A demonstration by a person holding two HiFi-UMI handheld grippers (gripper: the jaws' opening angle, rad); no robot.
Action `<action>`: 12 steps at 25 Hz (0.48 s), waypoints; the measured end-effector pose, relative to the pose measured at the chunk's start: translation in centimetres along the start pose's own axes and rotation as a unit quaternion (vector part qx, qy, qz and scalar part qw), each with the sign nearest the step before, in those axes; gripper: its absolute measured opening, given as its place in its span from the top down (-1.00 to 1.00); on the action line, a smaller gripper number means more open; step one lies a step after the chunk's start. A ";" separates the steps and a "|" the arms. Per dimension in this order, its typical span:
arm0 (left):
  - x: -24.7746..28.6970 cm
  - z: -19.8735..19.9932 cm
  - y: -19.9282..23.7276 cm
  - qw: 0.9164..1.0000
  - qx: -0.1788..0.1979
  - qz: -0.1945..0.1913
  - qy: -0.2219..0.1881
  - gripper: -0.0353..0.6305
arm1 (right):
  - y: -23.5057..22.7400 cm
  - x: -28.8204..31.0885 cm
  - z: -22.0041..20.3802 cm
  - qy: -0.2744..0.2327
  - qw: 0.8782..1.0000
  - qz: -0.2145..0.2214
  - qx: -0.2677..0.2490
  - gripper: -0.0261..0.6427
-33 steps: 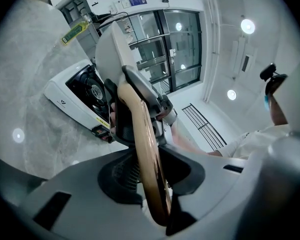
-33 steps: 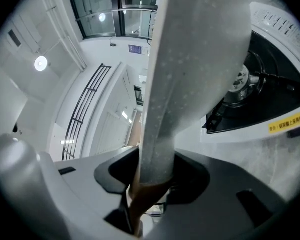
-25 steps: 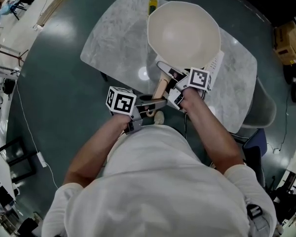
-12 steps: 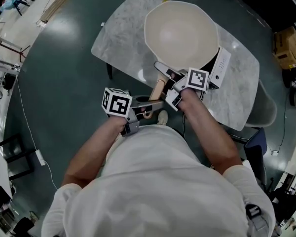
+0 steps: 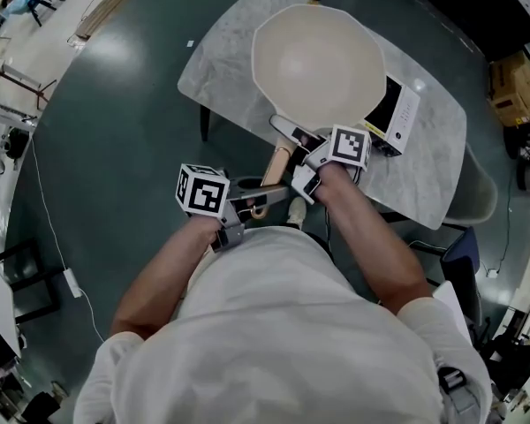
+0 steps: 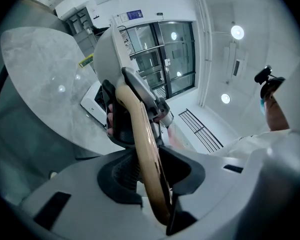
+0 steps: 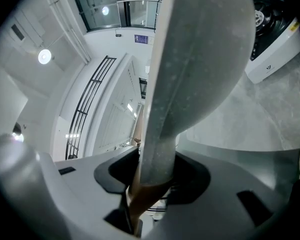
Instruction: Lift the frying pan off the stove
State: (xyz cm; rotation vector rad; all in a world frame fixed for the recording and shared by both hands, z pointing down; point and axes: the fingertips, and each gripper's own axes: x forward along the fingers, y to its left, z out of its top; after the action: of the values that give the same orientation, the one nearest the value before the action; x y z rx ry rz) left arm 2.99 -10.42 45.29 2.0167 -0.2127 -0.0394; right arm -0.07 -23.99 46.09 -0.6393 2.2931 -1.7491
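A grey marble-topped table (image 5: 221,69) stands on a dark green, glossy floor (image 5: 115,166), which mirrors soft patches of light to the table's left. Close against the table's right edge sits a grey shell chair (image 5: 475,188), and farther right is a cardboard box (image 5: 515,73). A thin white cable (image 5: 46,219) trails over the floor well left of the table. Beyond the table a glass-paned wall (image 6: 165,54) meets a white ceiling with round lights (image 6: 236,32). A black railing (image 7: 87,104) runs beside white walls.
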 end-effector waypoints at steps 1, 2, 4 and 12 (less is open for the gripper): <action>-1.0 -0.6 -0.3 1.000 0.000 0.000 -0.001 0.53 | 0.4 0.3 -1.0 0.000 1.000 0.000 0.001 0.41; -2.1 -1.4 -0.6 1.000 0.001 -0.001 -0.001 0.53 | 0.8 0.7 -2.3 0.000 1.000 0.000 0.001 0.41; -4.2 -3.3 -1.0 1.000 0.004 -0.002 -0.003 0.53 | 1.4 1.3 -5.1 0.001 1.000 0.000 -0.001 0.40; -5.8 -5.2 -1.2 1.000 0.004 -0.005 -0.007 0.53 | 1.8 1.9 -7.6 0.008 1.000 0.003 -0.004 0.40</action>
State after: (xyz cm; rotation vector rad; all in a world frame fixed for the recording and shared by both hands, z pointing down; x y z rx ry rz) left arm -1.90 -4.37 46.16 2.0267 -0.2134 -0.0590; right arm -5.14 -17.81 46.82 -0.6222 2.3104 -1.7497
